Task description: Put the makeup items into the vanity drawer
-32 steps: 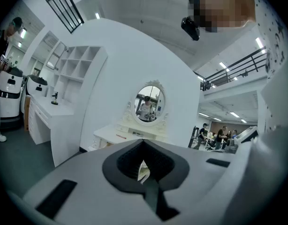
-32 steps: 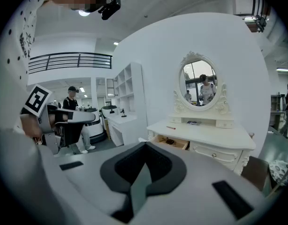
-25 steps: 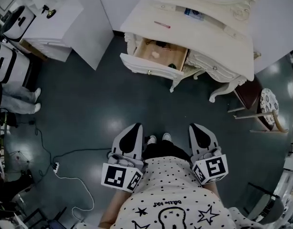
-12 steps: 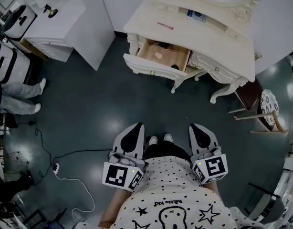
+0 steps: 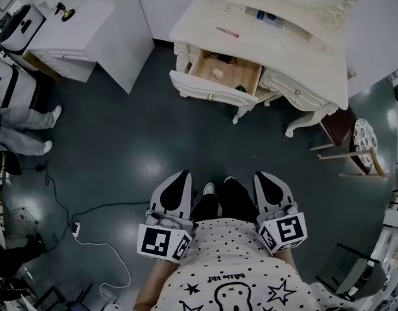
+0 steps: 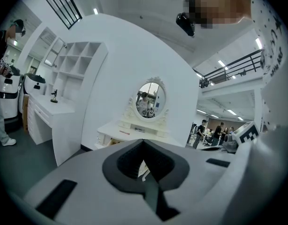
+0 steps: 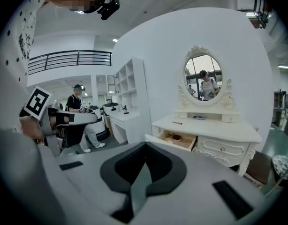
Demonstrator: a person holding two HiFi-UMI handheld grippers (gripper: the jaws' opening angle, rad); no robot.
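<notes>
The left gripper (image 5: pixel 180 175) has its jaws clenched together, tips meeting, with nothing between them. The right gripper (image 5: pixel 264 175) is likewise pressed shut and empty. Both sit low in front of the person, side by side and apart from each other, pointing slightly down over the dark floor (image 5: pixel 134 148).

The white vanity (image 5: pixel 296 57) stands well ahead of both pairs of jaws, touching neither. Its left drawer (image 5: pixel 241 76) is pulled out, roughly straight ahead between the two grippers. It holds a pale round thing (image 5: pixel 218 72) and some dark items (image 5: pixel 234 61) too small to tell. A pink stick (image 5: pixel 227 32) lies on the vanity worktop beyond the drawer, in front of the oval mirror (image 7: pixel 204 77).
</notes>
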